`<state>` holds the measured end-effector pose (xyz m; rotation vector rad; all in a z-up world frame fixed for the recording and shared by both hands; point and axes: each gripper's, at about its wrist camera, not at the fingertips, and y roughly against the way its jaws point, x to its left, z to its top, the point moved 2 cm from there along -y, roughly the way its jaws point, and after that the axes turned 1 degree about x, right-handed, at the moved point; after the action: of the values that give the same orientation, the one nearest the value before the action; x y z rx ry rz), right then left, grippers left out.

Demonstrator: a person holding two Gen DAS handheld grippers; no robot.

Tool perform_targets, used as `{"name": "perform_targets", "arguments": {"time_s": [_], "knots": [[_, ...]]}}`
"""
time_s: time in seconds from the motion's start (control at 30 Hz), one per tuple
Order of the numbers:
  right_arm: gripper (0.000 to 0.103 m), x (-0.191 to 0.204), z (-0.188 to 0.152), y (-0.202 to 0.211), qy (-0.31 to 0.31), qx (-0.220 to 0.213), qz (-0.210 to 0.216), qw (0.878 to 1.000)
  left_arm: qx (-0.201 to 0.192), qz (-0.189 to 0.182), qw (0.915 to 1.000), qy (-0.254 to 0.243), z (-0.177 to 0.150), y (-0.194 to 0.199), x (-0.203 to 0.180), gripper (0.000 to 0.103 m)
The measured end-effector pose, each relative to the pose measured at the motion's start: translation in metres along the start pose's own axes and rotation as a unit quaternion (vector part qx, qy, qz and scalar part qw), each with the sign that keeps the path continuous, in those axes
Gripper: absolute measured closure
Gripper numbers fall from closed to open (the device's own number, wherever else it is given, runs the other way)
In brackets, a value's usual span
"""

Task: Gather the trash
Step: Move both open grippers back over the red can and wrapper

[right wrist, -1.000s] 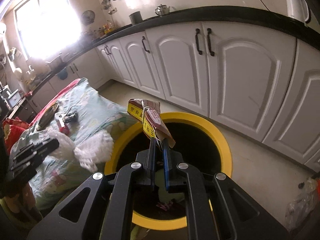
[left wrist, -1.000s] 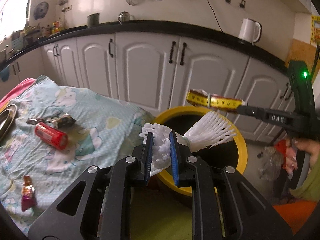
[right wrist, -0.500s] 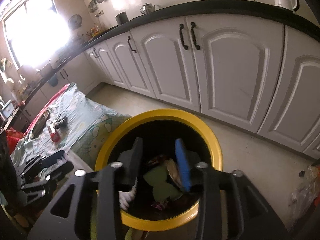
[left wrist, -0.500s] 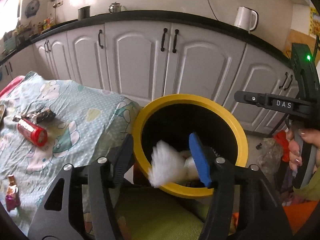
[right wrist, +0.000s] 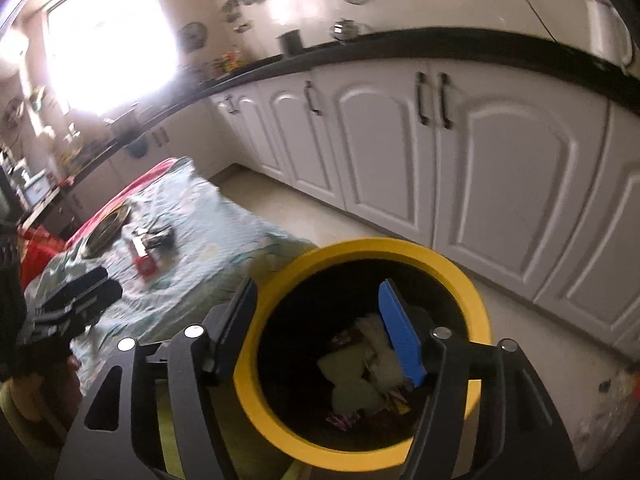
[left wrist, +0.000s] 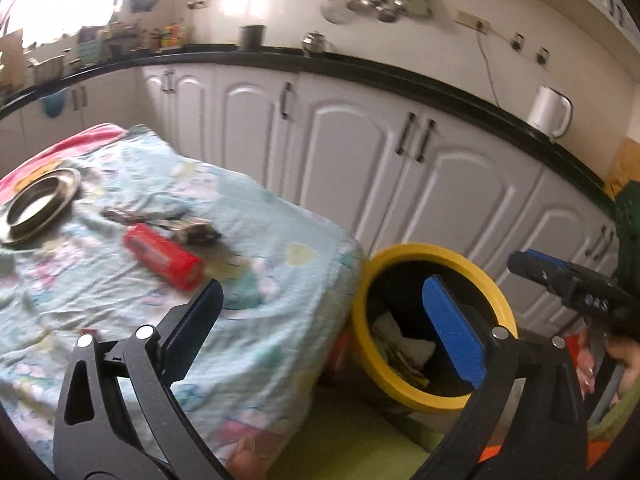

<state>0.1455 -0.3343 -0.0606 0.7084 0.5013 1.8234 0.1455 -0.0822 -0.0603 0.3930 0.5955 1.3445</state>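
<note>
My left gripper (left wrist: 320,316) has jaws opening wide, nothing between them; it hangs over the table edge and bin rim. My right gripper (right wrist: 320,312) is also opening, empty, above the round yellow-rimmed bin (right wrist: 476,300) with its dark inside. White crumpled trash (right wrist: 376,344) and wrappers lie inside the bin. On the wrinkled pale-blue cloth (left wrist: 280,240) lie a red cylindrical can (left wrist: 162,256), a dark crinkled wrapper (left wrist: 196,234) just beside it, and a shiny metal plate (left wrist: 38,204).
</note>
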Motion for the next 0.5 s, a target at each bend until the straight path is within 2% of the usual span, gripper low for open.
{"name": "perform_targets", "arguments": {"time_s": [0.07,0.27,0.5], "knots": [[0.037,0.012,0.003,0.0,0.017,-0.003,0.007,1.0,-0.01,0.015,0.9998,0.008,0.002,0.007,0.011,0.011],[0.037,0.047,0.011,-0.003,0.055,-0.005,0.037,0.998,-0.037,0.05,0.9975,0.035,0.01,0.025,0.045,0.011],[0.036,0.08,0.02,-0.014,0.071,0.003,0.074,0.995,-0.045,0.083,0.993,0.071,0.009,0.041,0.083,0.011]]}}
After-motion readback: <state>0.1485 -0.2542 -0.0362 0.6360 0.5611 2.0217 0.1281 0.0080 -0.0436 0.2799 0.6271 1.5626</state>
